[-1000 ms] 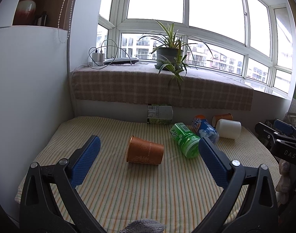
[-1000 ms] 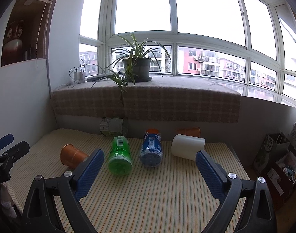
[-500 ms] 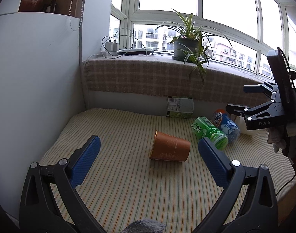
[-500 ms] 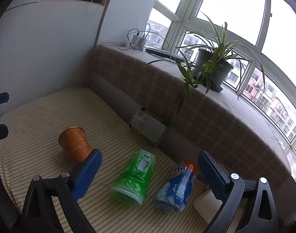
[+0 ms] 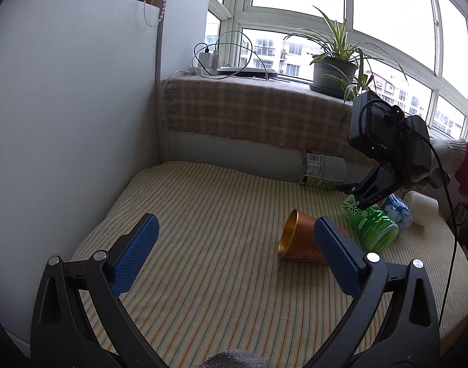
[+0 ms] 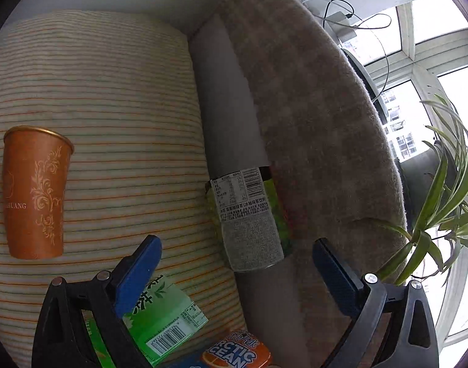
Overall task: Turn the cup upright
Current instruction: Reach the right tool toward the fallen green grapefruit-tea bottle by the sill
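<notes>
An orange cup (image 5: 298, 237) with a gold rim lies on its side on the striped mat (image 5: 218, 245), mouth toward the left. It also shows in the right wrist view (image 6: 34, 193) at the far left. My left gripper (image 5: 234, 254) is open and empty, low over the mat; its right finger overlaps the cup's base in view. My right gripper (image 6: 237, 273) is open and empty, rolled sideways above the bottles, and shows in the left wrist view (image 5: 369, 190) beyond the cup.
A green bottle (image 5: 372, 224), a blue bottle (image 5: 396, 211) and a white cup (image 5: 422, 202) lie right of the orange cup. A labelled bottle (image 6: 249, 214) lies against the back ledge. A potted plant (image 5: 335, 73) and chargers (image 5: 209, 59) sit on the sill.
My left gripper swung left, so the cup now sits at its right finger. My right gripper rose, rolled sideways and came over the bottles near the back ledge.
</notes>
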Motion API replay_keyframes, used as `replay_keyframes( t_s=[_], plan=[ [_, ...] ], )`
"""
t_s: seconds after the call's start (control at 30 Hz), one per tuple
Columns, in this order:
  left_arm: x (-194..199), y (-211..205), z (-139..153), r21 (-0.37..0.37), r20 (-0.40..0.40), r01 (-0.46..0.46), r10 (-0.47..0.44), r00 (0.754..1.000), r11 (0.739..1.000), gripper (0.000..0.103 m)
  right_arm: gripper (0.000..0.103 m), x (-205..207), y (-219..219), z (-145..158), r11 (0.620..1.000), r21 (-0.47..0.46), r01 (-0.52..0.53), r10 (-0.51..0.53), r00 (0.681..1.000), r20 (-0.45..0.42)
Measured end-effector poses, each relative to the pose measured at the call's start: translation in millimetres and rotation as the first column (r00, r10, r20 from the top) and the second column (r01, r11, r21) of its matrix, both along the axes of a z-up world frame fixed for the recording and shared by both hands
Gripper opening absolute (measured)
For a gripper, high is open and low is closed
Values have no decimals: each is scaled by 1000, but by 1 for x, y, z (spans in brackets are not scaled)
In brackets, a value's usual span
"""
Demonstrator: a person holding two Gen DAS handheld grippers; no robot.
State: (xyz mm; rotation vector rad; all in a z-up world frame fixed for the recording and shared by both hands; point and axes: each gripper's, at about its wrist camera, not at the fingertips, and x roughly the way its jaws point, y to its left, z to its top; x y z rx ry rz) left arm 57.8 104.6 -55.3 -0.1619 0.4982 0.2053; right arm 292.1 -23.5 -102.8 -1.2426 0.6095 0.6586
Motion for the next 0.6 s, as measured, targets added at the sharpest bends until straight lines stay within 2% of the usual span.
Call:
replay_keyframes(
  t_s=[0.27, 0.6],
  plan=[
    [6, 14, -5, -17, -14, -23, 23, 1000, 1000, 102, 100, 35, 23, -32, 993, -119, -12, 17, 999, 38],
    [13, 24, -13, -41, -34, -41, 39, 999, 998, 102, 99, 47, 39, -66, 978, -208, -30, 54, 992, 112]
  ],
)
